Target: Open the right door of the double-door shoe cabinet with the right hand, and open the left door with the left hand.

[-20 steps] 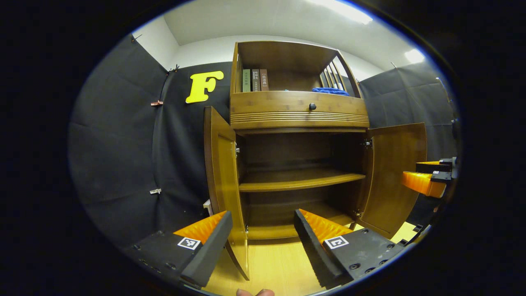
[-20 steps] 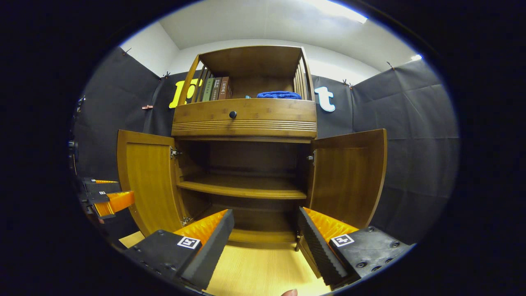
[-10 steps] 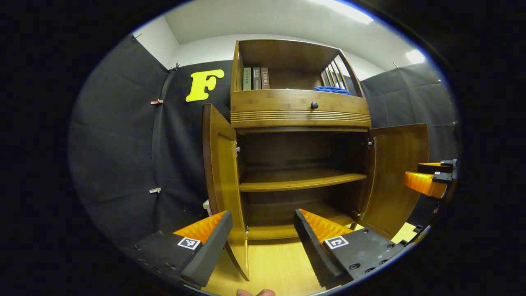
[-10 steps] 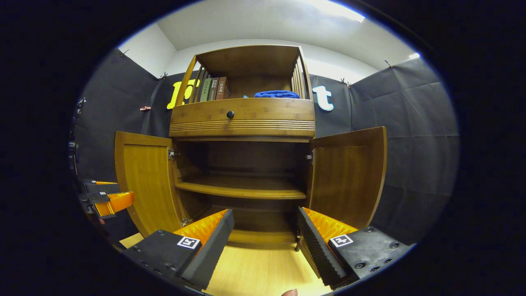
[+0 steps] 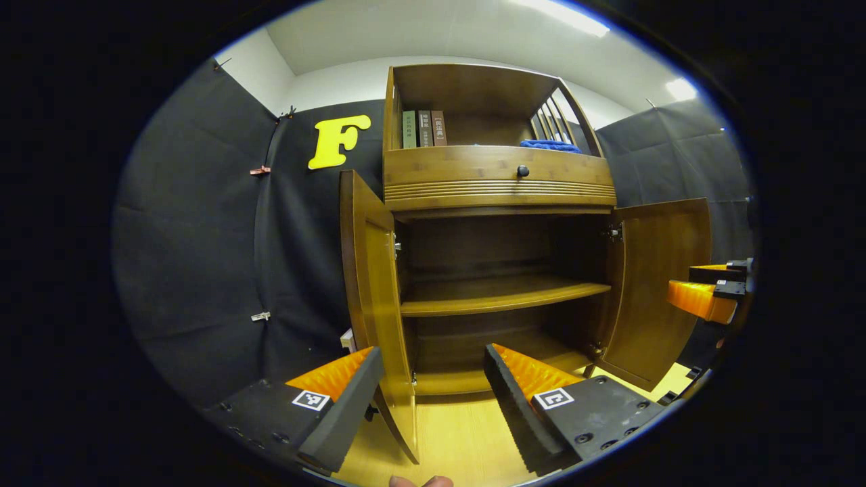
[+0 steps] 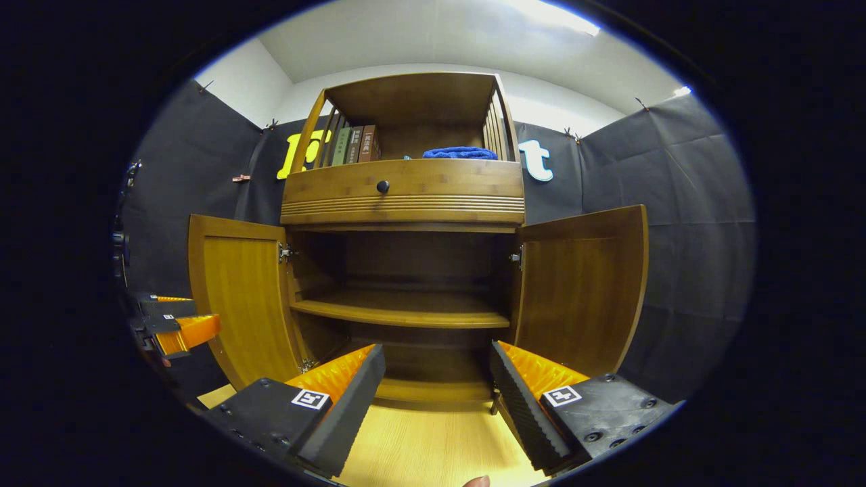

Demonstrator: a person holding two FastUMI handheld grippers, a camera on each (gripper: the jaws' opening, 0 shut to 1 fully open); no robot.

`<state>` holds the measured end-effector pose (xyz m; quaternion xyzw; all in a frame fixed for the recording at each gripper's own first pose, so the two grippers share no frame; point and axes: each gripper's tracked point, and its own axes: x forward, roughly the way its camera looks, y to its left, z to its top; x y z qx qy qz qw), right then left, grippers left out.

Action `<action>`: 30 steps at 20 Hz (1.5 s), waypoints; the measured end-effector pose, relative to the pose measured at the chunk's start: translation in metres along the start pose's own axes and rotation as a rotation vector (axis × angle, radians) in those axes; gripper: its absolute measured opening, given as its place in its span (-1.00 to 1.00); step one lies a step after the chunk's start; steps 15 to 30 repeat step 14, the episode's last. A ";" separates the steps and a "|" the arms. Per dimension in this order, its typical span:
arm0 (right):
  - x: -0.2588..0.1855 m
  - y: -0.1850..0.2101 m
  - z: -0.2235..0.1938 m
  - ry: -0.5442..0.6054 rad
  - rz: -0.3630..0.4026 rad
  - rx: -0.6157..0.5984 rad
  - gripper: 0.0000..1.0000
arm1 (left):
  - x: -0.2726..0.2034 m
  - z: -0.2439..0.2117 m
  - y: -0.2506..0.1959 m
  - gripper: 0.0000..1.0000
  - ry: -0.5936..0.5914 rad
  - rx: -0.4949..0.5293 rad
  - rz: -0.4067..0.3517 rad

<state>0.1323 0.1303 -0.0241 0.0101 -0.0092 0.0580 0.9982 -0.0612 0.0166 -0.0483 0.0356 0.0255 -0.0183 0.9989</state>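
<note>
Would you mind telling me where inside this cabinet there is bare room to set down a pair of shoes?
The middle shelf between the left door and right door is bare, as is the bottom board. The top compartment is crowded: books and a blue cloth.

The wooden shoe cabinet [image 6: 406, 196] stands against the booth wall with both lower doors swung wide open, the left door [image 6: 240, 297] and the right door [image 6: 575, 291] each angled outward on its hinges, baring a dark interior with one shelf [image 6: 402, 312] across the middle
</note>
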 end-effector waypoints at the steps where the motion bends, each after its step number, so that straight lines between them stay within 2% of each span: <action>1: 0.002 0.001 -0.001 0.004 0.003 0.005 0.97 | 0.002 0.001 0.000 0.88 -0.002 0.004 0.003; 6: 0.010 0.006 -0.003 0.020 0.012 -0.016 0.97 | 0.014 0.001 -0.006 0.86 -0.008 -0.018 -0.002; 14: 0.015 0.002 0.005 -0.011 -0.008 0.005 0.96 | 0.042 0.012 -0.027 0.86 -0.040 0.012 -0.019; 30: 0.015 0.002 0.005 -0.011 -0.008 0.005 0.96 | 0.042 0.012 -0.027 0.86 -0.040 0.012 -0.019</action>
